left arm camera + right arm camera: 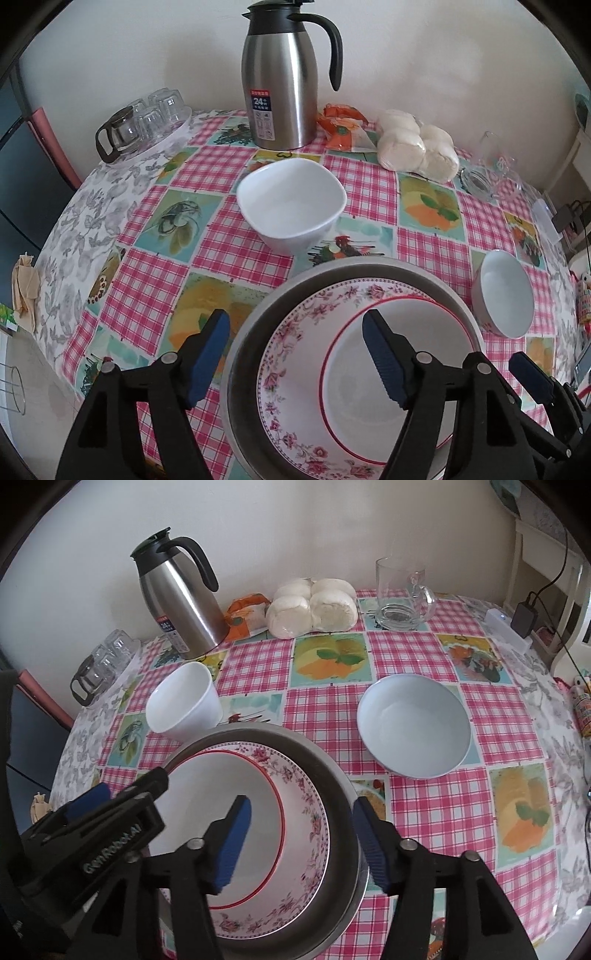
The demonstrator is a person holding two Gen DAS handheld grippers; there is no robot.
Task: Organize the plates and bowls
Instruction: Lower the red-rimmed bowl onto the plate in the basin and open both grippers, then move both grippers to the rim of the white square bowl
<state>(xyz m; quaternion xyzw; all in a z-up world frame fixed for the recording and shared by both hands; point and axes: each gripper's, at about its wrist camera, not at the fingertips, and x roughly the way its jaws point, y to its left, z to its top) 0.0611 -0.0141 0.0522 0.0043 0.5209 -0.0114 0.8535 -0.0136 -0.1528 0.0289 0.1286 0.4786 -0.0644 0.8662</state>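
Both claws released, left claw (295, 354) straddling the left rim and right claw (303, 842) the right rim of the metal basin (332, 273) holding floral plate (295, 328) and red-rimmed bowl (354, 402), at the surface (229, 243) near edge.

Both grippers point steeply downward, side by side. The left gripper (295, 354) stands open, and the right gripper (304, 840) stands open too, nothing pinched.
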